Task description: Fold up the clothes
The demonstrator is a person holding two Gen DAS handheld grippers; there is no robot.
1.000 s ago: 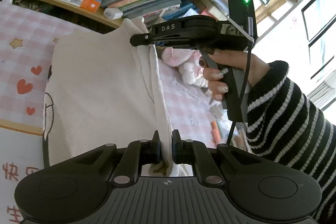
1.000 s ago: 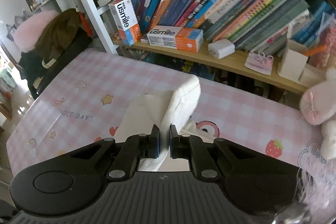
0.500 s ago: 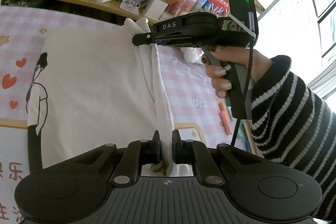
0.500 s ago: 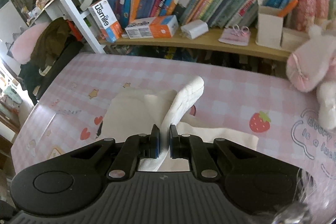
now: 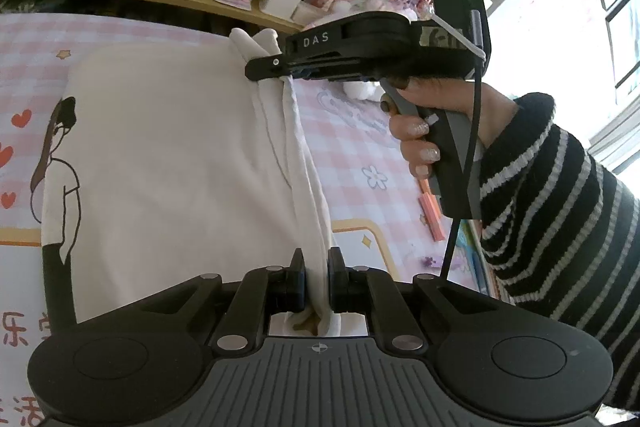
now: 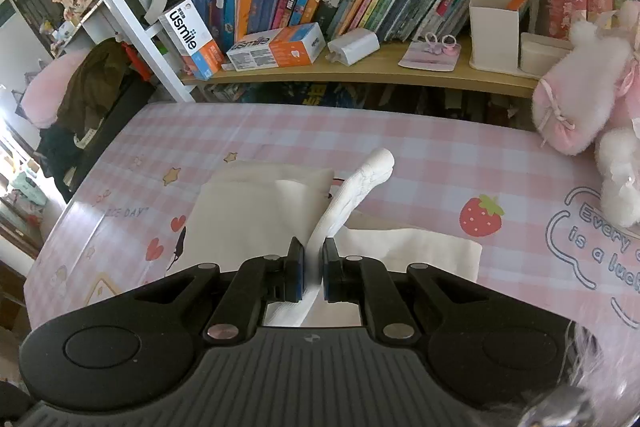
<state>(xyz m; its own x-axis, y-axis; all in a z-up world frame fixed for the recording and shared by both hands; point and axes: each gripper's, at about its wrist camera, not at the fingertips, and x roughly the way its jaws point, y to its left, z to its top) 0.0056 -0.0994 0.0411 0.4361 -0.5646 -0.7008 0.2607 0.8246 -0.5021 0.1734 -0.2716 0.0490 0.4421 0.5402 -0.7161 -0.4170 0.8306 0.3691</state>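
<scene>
A white T-shirt (image 5: 168, 155) with a drawn figure of a girl on its left part lies on the pink checked table cover (image 5: 24, 59). Its right edge is gathered into a taut ridge between both grippers. My left gripper (image 5: 316, 267) is shut on the near end of that ridge. My right gripper (image 5: 264, 69), held by a hand in a striped sleeve, is shut on the far end, where a bunch of cloth sticks up. In the right wrist view the right gripper (image 6: 313, 255) pinches a rolled strip of the T-shirt (image 6: 256, 211) that curls upward.
A wooden shelf (image 6: 360, 73) with several books, toothpaste boxes (image 6: 276, 47) and a white pen holder (image 6: 494, 31) runs along the table's far side. A pink plush toy (image 6: 588, 99) sits at the far right. A chair with clothes (image 6: 88, 87) stands at the left.
Both grippers carried the gathered shirt edge sideways and lower over the table. More of the shirt now lies spread flat, and the printed figure has come into view.
</scene>
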